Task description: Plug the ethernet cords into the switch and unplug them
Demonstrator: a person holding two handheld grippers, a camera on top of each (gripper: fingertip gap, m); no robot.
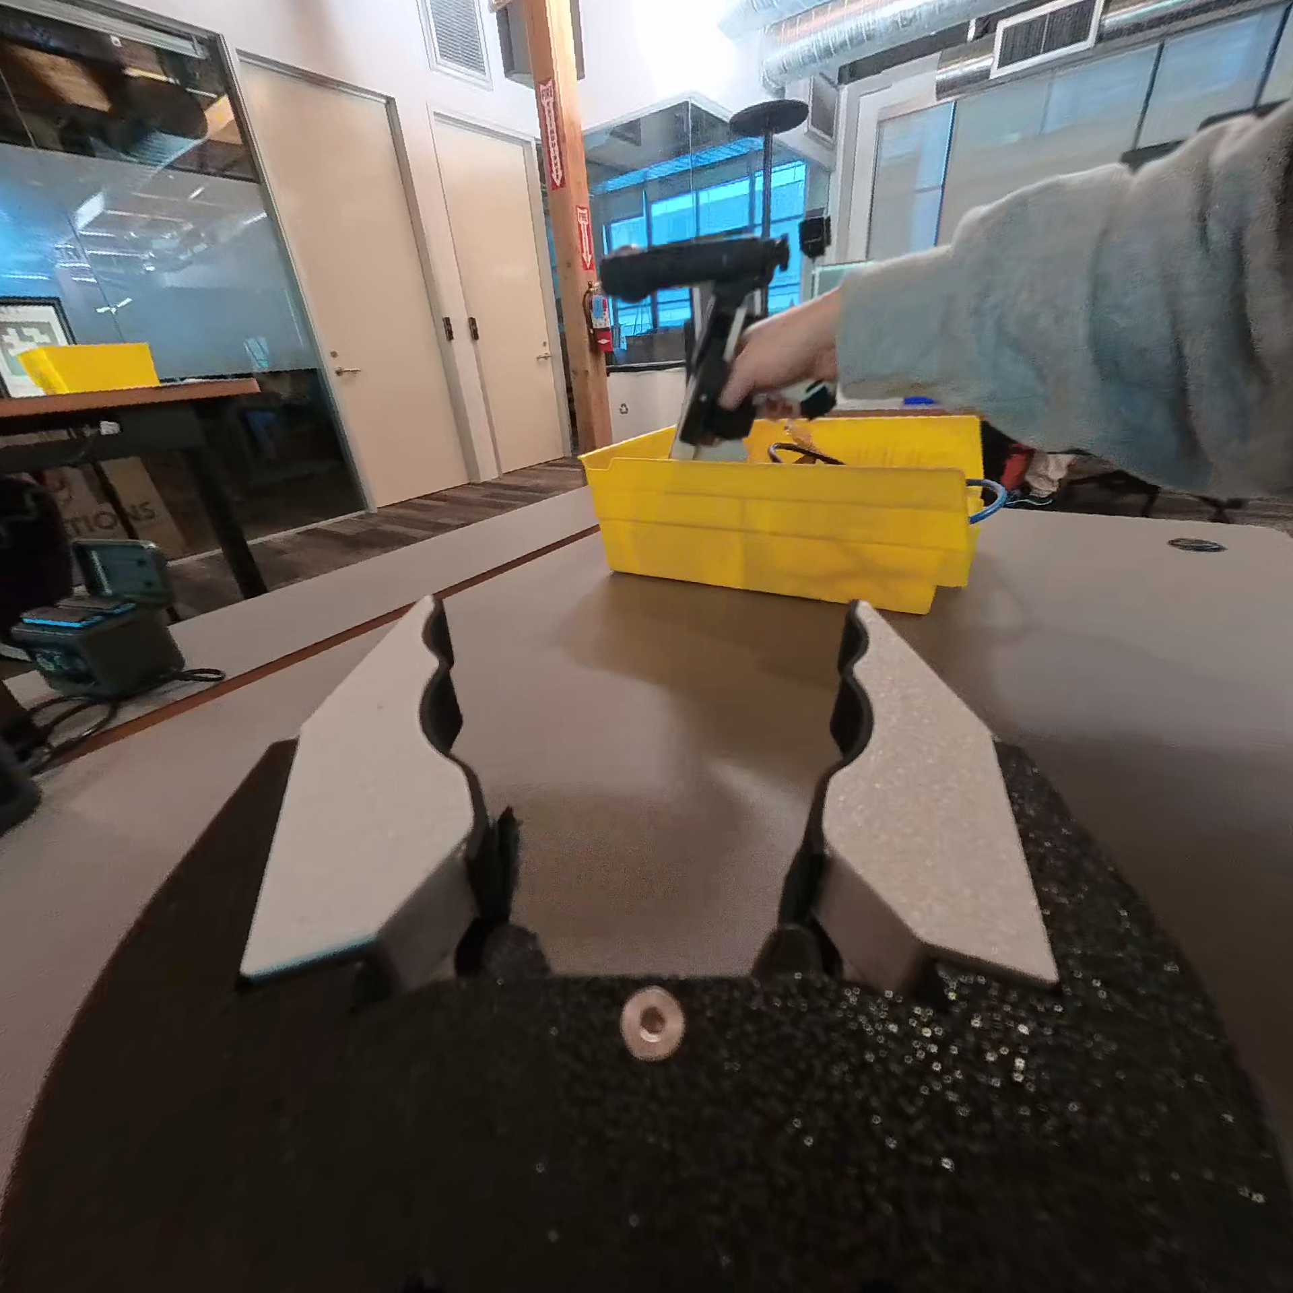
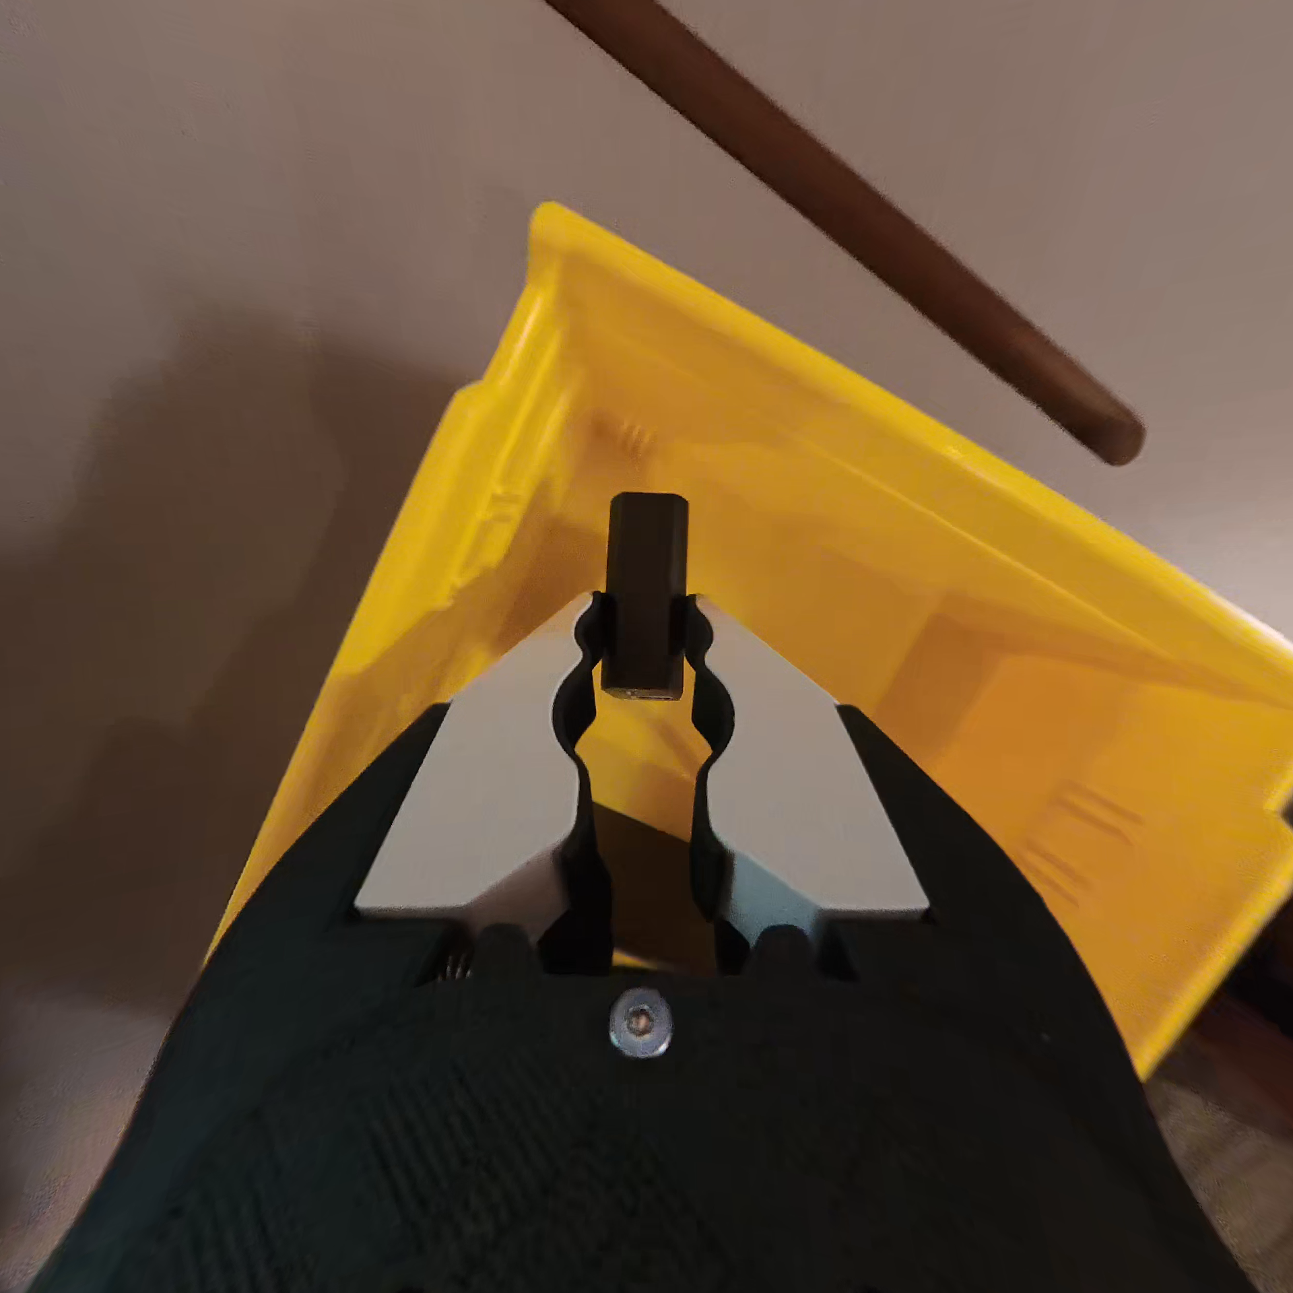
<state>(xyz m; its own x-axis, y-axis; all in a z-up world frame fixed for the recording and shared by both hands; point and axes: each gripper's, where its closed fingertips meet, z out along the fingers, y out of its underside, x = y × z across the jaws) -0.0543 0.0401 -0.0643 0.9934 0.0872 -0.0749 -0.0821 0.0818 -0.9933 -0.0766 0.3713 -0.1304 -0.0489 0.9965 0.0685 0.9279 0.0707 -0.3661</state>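
Note:
My left gripper (image 1: 644,616) is open and empty, low over the brown table (image 1: 630,700), a short way in front of a yellow bin (image 1: 769,539). A hand in a grey sleeve (image 1: 1084,315) holds my right gripper (image 1: 707,444) tilted down into the bin's left end. In the right wrist view my right gripper (image 2: 644,602) is shut on a small black box-shaped piece (image 2: 647,553), held over the bin's (image 2: 874,504) inner corner. A black cord (image 1: 804,455) loops inside the bin and a blue cord (image 1: 990,500) hangs over its right end.
A dark seam strip (image 2: 839,231) crosses the table beyond the bin. Dark devices with cables (image 1: 98,644) sit at the table's left edge. A cable grommet (image 1: 1196,544) lies at the far right. Another yellow bin (image 1: 91,367) stands on a far table. Tip to tip, the grippers are about 35 centimeters apart.

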